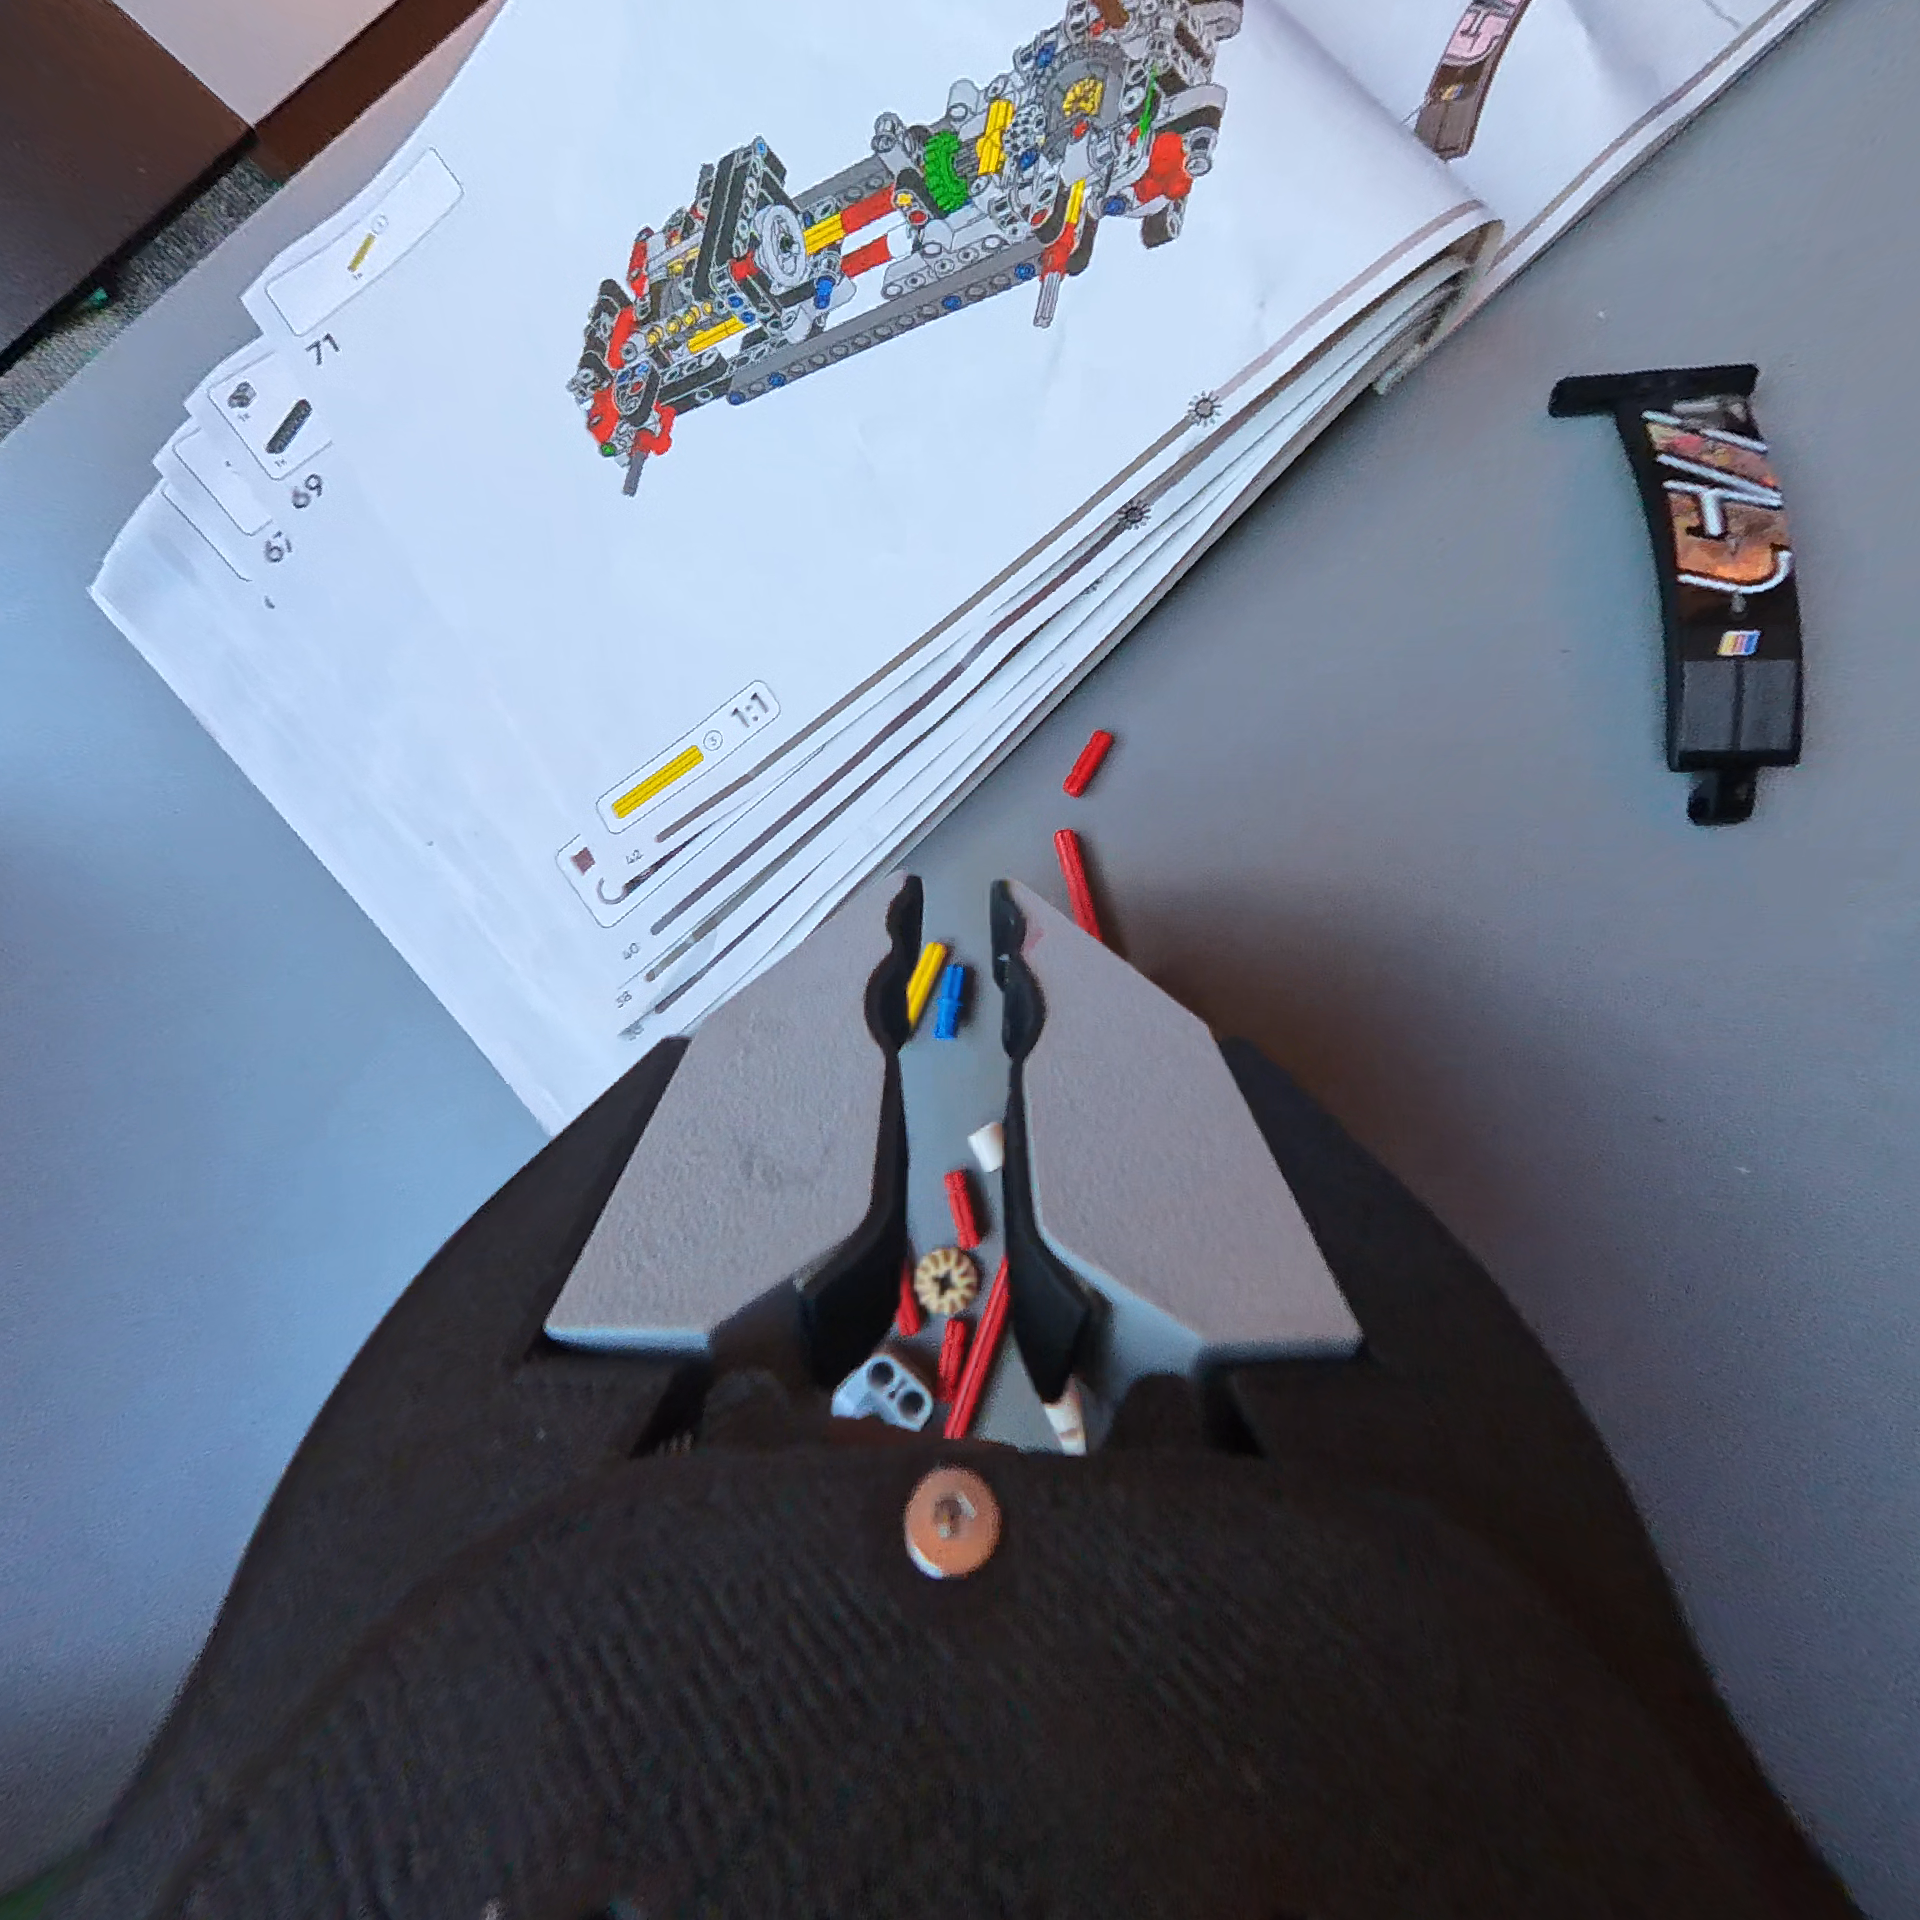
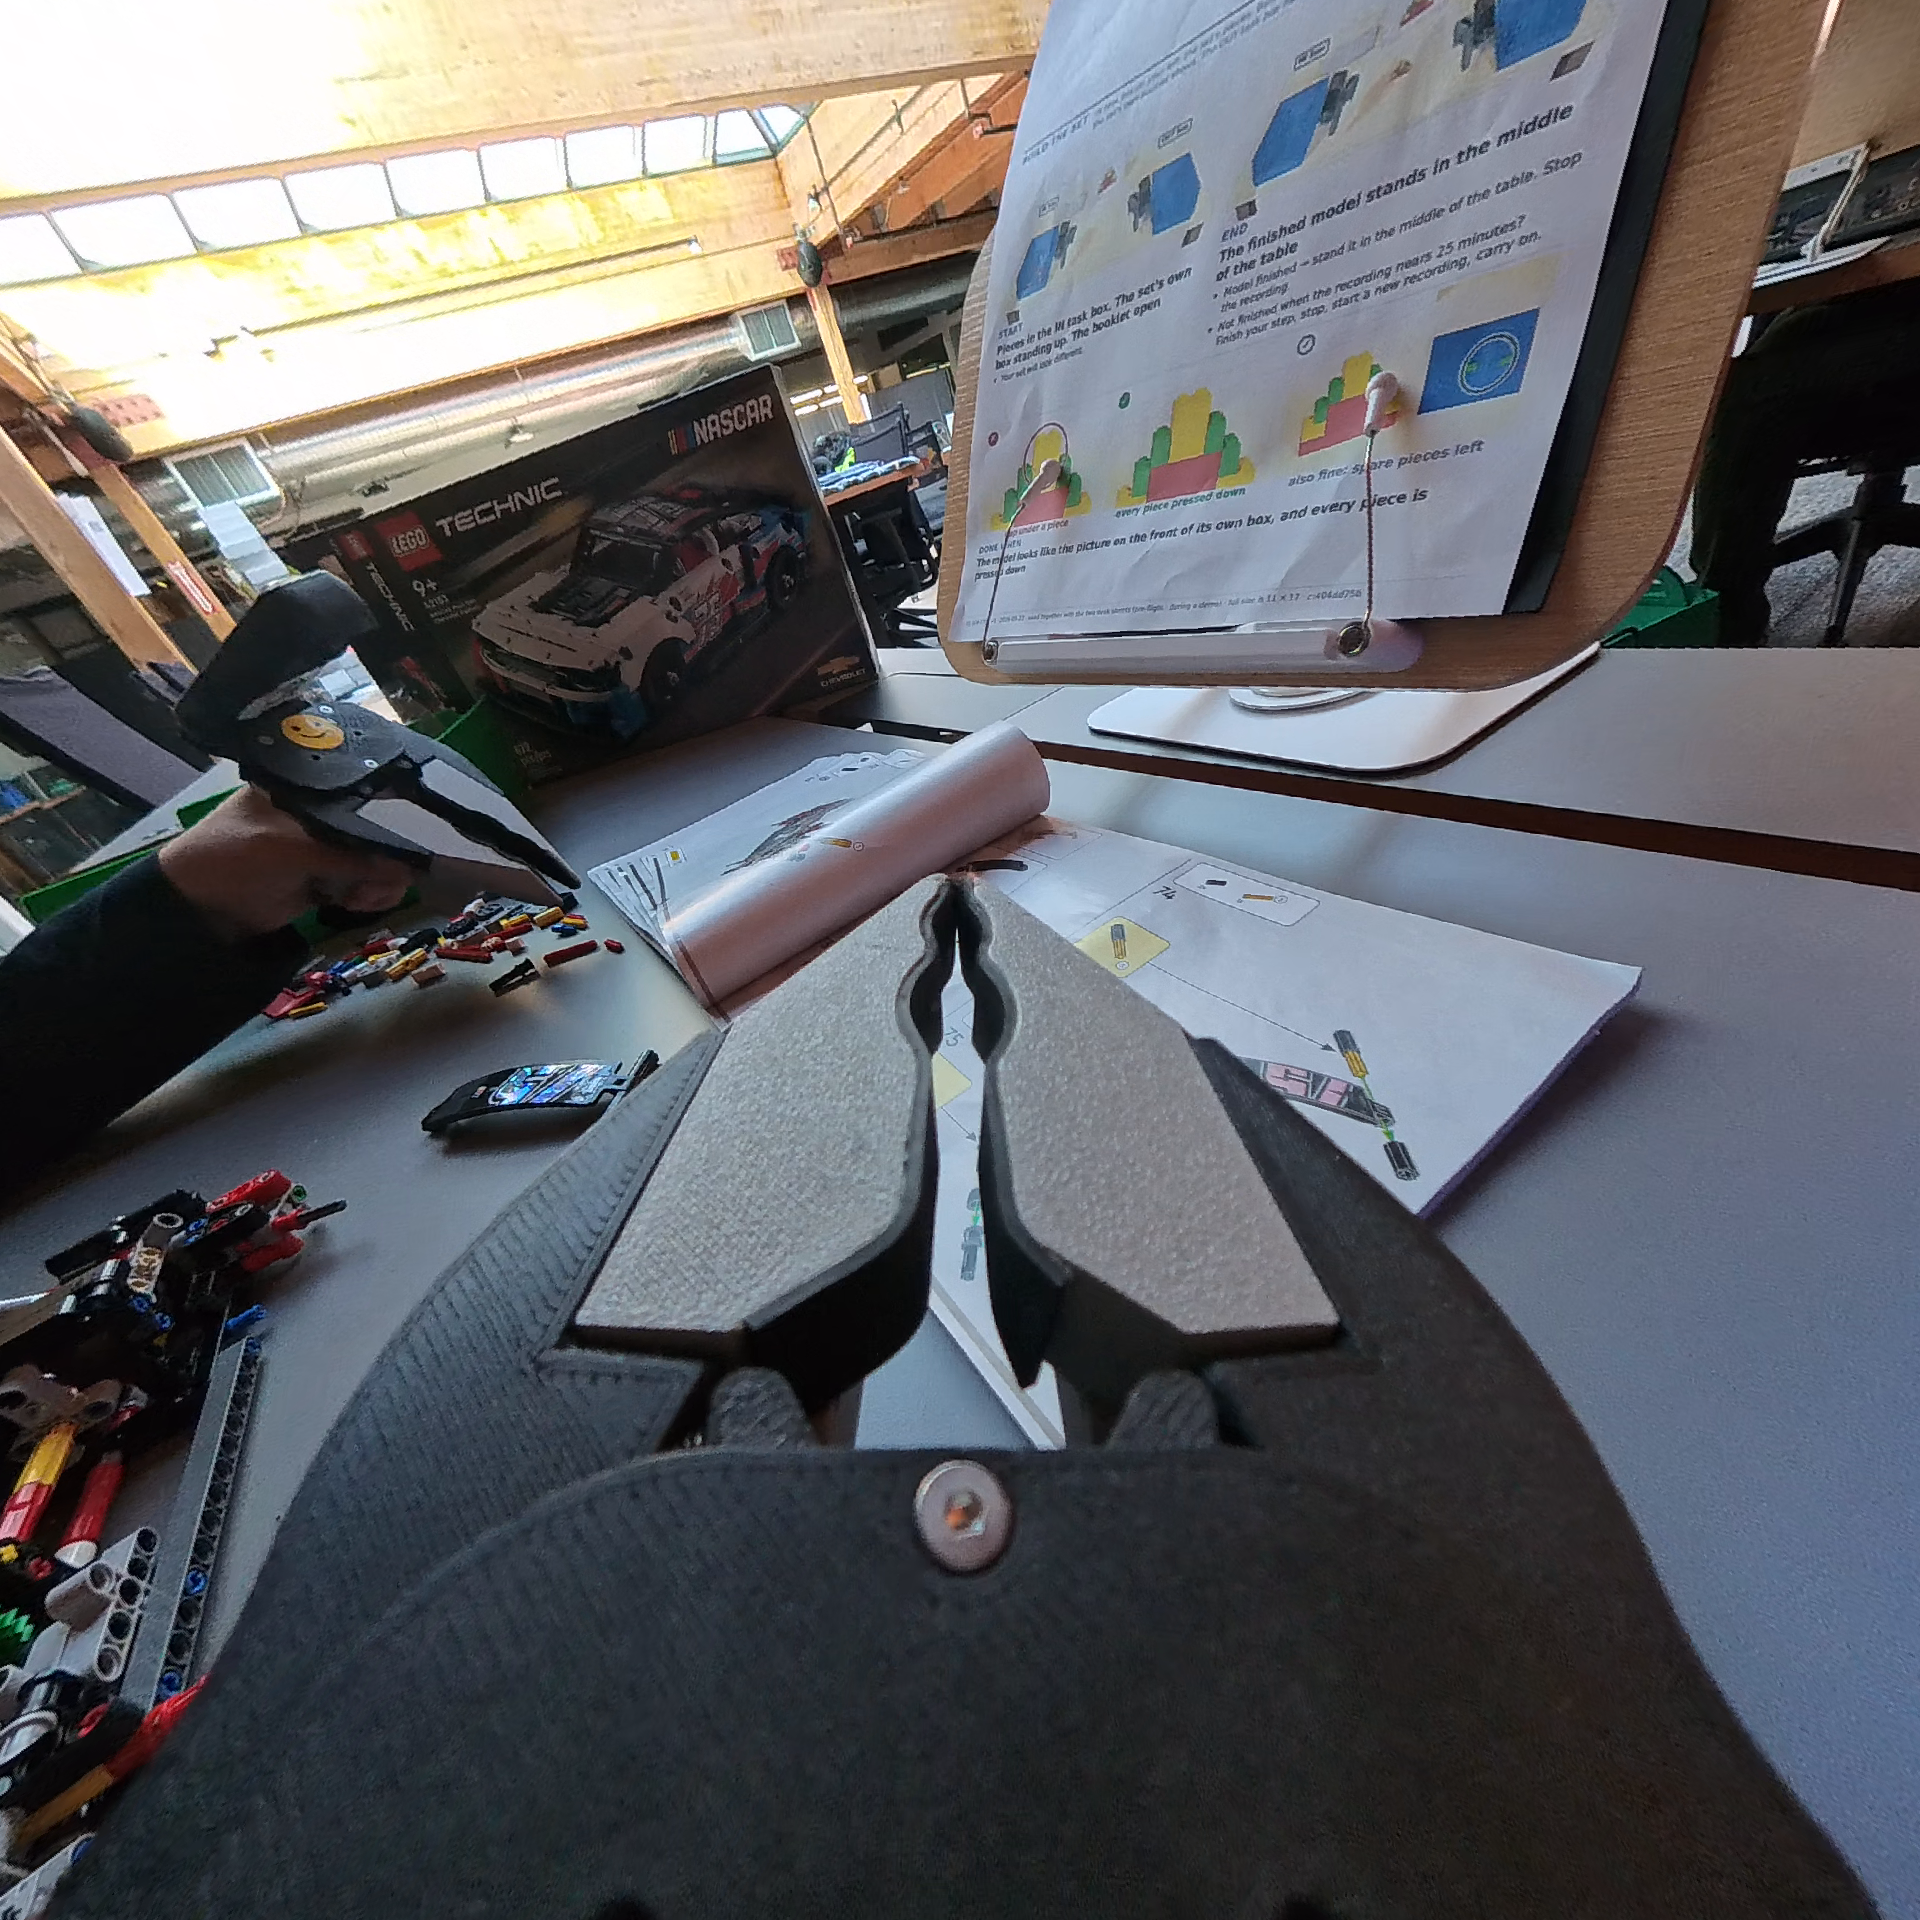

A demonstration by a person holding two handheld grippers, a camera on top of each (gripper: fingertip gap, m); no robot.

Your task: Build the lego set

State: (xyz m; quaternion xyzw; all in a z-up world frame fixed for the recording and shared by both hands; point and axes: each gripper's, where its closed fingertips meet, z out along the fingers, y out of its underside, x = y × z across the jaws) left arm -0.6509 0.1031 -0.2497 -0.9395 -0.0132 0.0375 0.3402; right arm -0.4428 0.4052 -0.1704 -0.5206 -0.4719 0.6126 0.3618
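Here the left gripper (image 1: 954, 894) hangs over the grey counter (image 1: 1403, 987), its jaws standing narrowly apart with nothing pressed between the pads. A short yellow plastic axle (image 1: 925, 980) and a small blue plastic pin (image 1: 951, 1001) lie on the counter in the gap; the yellow one sits against the left finger's inner edge, and whether it touches cannot be told. The blue pin lies clear of both fingers. Farther back between the fingers lie a tan toothed gear (image 1: 943, 1281), several red axles and a pale grey connector block (image 1: 886, 1390). Two more red plastic axles (image 1: 1075, 883) lie just beyond the right fingertip. The open white instruction booklet (image 1: 727, 540) lies to the left of the fingertips; a curved black plastic panel with a printed sticker (image 1: 1720, 582) lies well apart on the right.

The right gripper (image 2: 954, 891) has its jaws closed tip to tip on nothing, hovering above the booklet's right-hand page. From this view the left gripper points down into a scatter of small coloured plastic pieces (image 2: 436, 951). A partly built model of beams and axles (image 2: 104, 1455) lies at lower left. A dark set box with a car picture (image 2: 623, 582) stands behind, and a wooden stand holding a printed sheet (image 2: 1299, 343) is at upper right.
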